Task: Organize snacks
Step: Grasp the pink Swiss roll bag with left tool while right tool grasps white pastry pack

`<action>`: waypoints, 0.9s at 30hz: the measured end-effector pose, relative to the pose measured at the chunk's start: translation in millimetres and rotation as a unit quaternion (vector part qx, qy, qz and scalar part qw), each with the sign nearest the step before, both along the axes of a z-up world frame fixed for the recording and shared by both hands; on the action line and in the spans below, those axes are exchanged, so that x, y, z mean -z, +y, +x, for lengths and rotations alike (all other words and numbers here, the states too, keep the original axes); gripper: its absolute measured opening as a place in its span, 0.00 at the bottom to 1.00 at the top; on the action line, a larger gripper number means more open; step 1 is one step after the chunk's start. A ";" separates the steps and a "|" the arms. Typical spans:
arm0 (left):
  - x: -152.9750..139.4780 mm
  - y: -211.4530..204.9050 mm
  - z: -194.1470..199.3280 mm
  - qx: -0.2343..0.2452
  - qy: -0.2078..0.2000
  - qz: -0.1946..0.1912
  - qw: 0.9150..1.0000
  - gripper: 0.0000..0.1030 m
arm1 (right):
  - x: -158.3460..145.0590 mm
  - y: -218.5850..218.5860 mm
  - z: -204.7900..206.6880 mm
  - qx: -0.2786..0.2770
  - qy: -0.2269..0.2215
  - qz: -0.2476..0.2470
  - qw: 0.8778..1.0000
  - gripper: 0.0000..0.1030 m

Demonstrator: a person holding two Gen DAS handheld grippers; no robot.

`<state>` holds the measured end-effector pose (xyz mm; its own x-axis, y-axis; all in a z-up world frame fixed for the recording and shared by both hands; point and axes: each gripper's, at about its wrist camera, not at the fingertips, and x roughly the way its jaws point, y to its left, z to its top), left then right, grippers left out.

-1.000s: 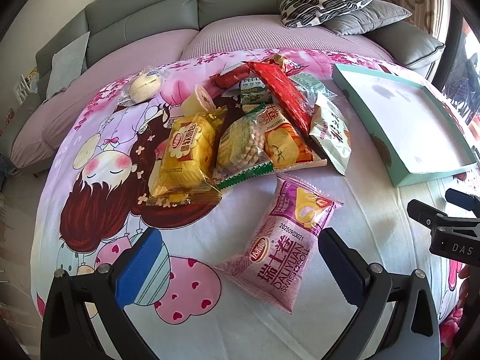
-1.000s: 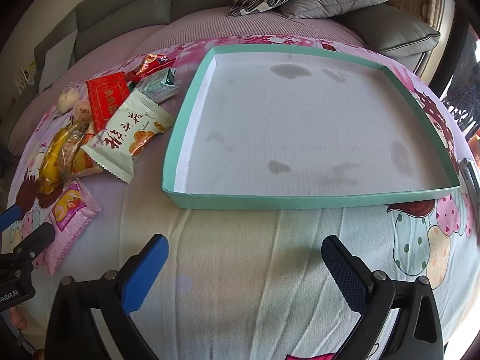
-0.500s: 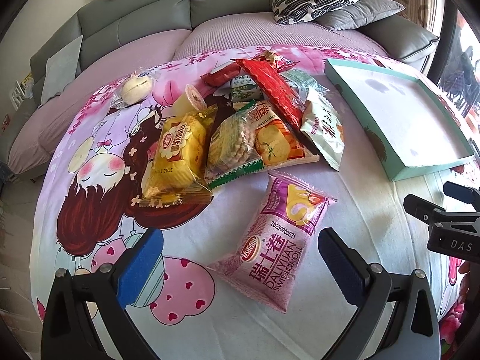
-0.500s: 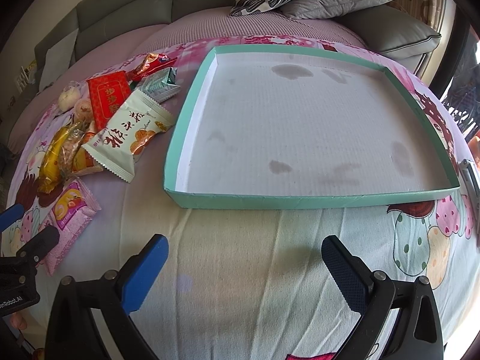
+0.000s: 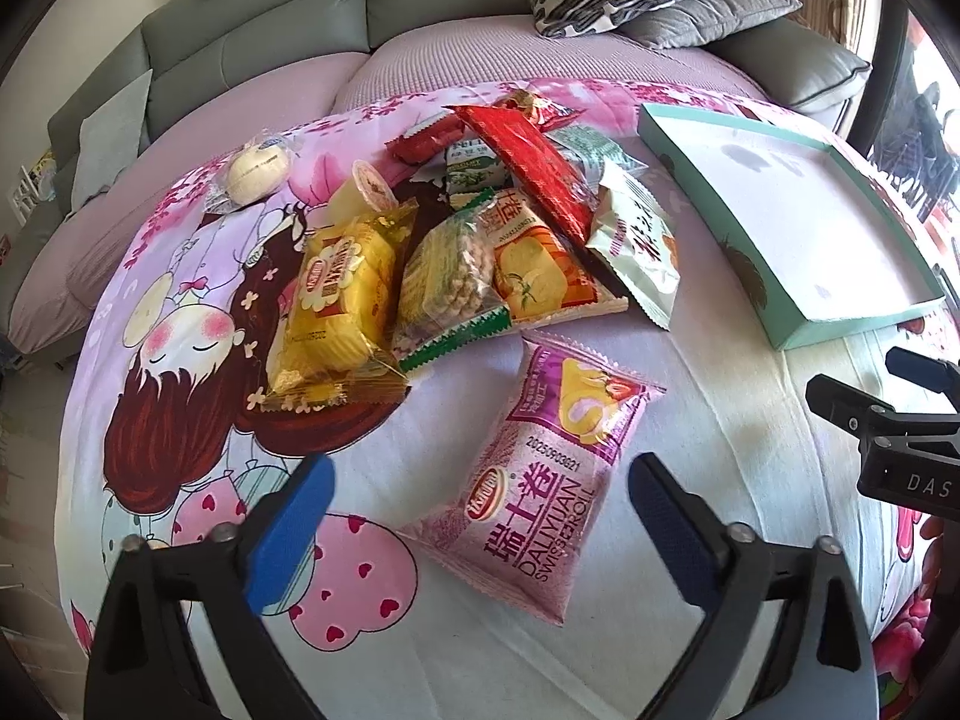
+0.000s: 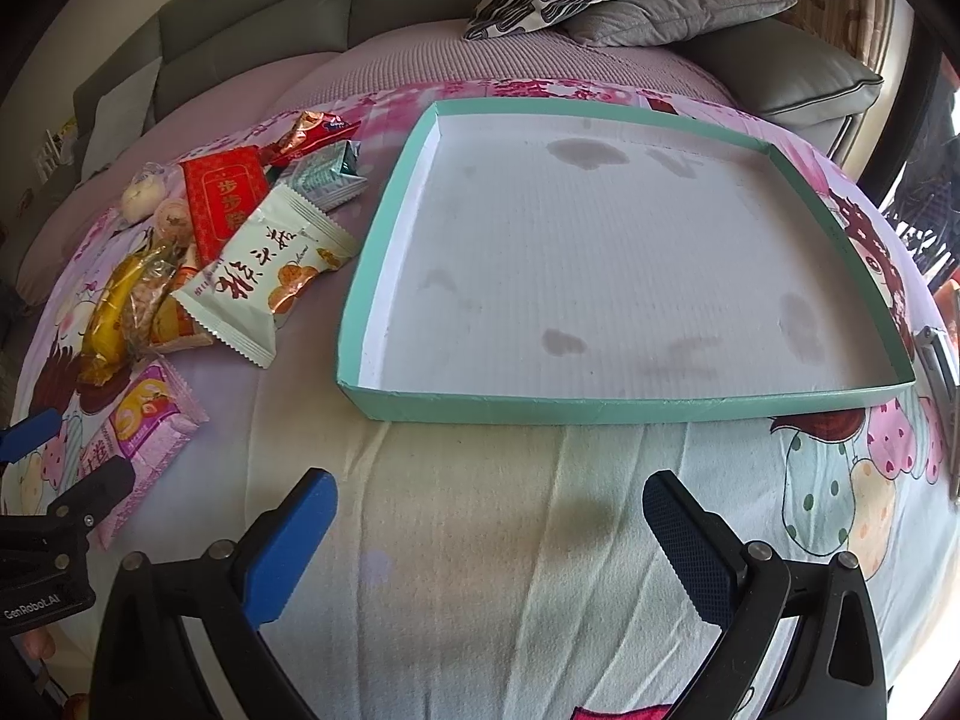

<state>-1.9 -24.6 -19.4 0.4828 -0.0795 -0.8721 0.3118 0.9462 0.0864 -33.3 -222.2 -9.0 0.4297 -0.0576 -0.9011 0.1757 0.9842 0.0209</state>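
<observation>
The pink Swiss-roll packet (image 5: 543,483) lies on the cartoon sheet (image 5: 180,360), its near end between the closing, not yet touching pads of the left gripper (image 5: 480,510); right gripper (image 6: 489,531) gapes wide before the teal tray (image 6: 600,408), nothing in it

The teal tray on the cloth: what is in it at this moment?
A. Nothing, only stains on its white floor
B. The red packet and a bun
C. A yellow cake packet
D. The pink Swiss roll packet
A. In the right wrist view the teal tray holds no snack; its white floor shows only dark stains, and the packets lie on the cloth to its left.
</observation>
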 end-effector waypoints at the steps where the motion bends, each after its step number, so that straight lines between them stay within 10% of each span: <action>1: 1.8 -1.6 0.3 0.003 0.004 0.003 1.000 0.89 | -0.5 0.5 0.0 -0.002 0.000 -0.001 1.000 1.00; 16: 12.1 -0.7 5.7 0.023 0.038 -0.036 0.998 0.47 | -29.6 34.2 10.5 -0.077 -0.044 -0.009 0.996 1.00; 27: 8.4 23.8 14.4 -0.008 0.037 -0.096 0.995 0.42 | -38.0 66.8 44.3 -0.125 -0.049 0.084 0.987 1.00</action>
<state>12.6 -0.9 -27.8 0.4209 -0.2414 -0.8744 0.2958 0.9478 -0.1193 11.0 -155.4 29.0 0.4969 0.2077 -0.8426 -0.0833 0.9779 0.1920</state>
